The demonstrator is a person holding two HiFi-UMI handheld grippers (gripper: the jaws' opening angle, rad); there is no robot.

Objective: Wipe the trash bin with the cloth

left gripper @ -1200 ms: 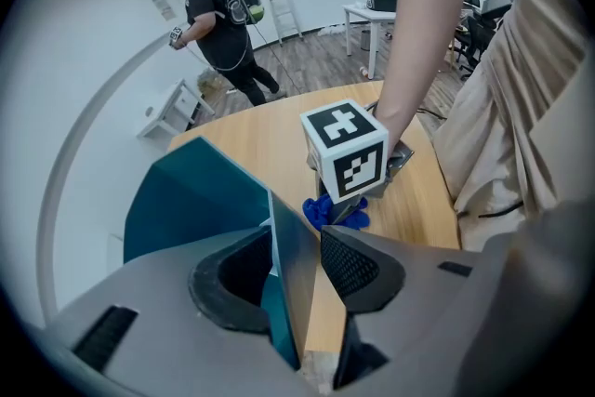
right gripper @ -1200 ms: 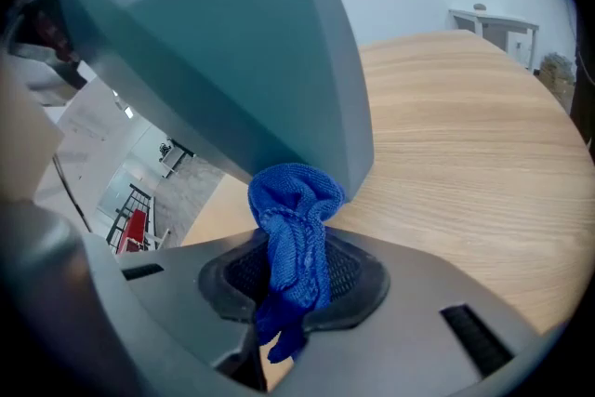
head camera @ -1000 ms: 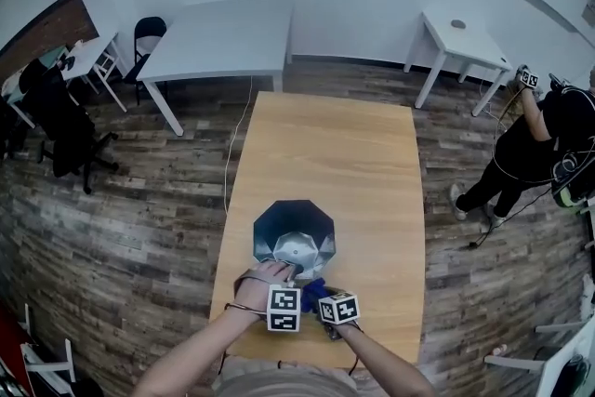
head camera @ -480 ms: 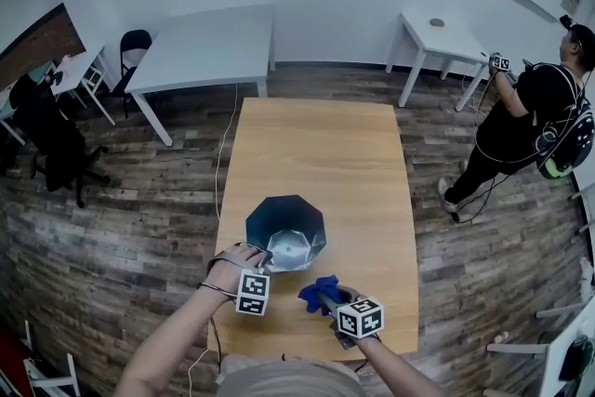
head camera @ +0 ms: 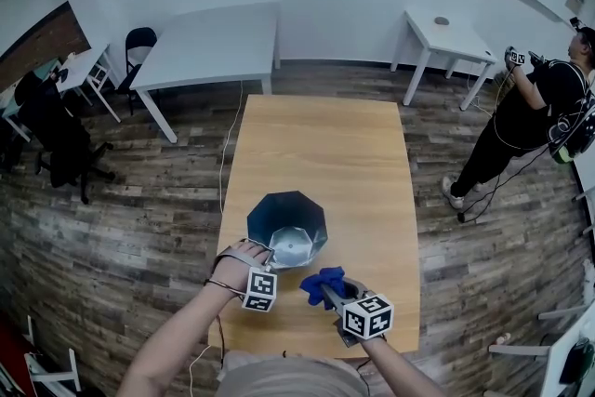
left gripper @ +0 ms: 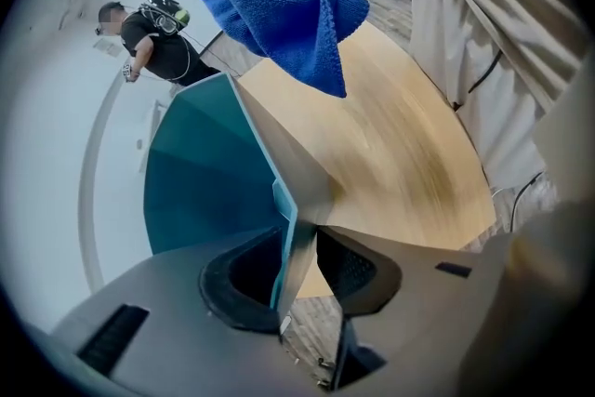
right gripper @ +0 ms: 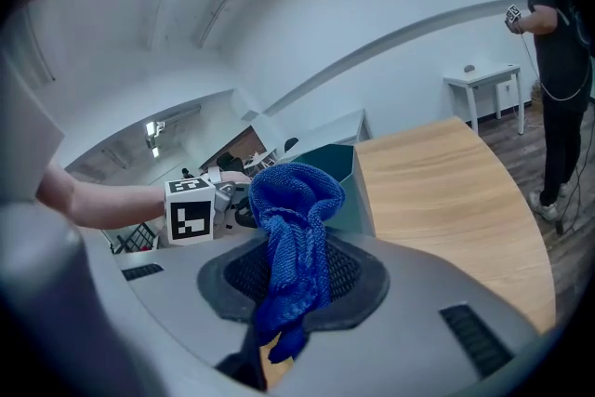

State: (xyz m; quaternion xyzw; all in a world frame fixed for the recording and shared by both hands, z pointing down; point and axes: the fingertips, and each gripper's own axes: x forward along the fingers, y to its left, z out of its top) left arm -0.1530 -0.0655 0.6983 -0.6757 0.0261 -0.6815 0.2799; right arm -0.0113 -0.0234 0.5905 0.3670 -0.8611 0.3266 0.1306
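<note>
The blue terry cloth (right gripper: 294, 232) is pinched tight in the right gripper (head camera: 329, 290) and held just beside the dark 8-sided metal trash bin (head camera: 277, 211) on the light wooden table (head camera: 321, 144). At the left gripper (left gripper: 297, 267), the 2 jaws have just been closing round the bin's near wall (a sliver of gap is seen at 1 pad), not yet clamped
</note>
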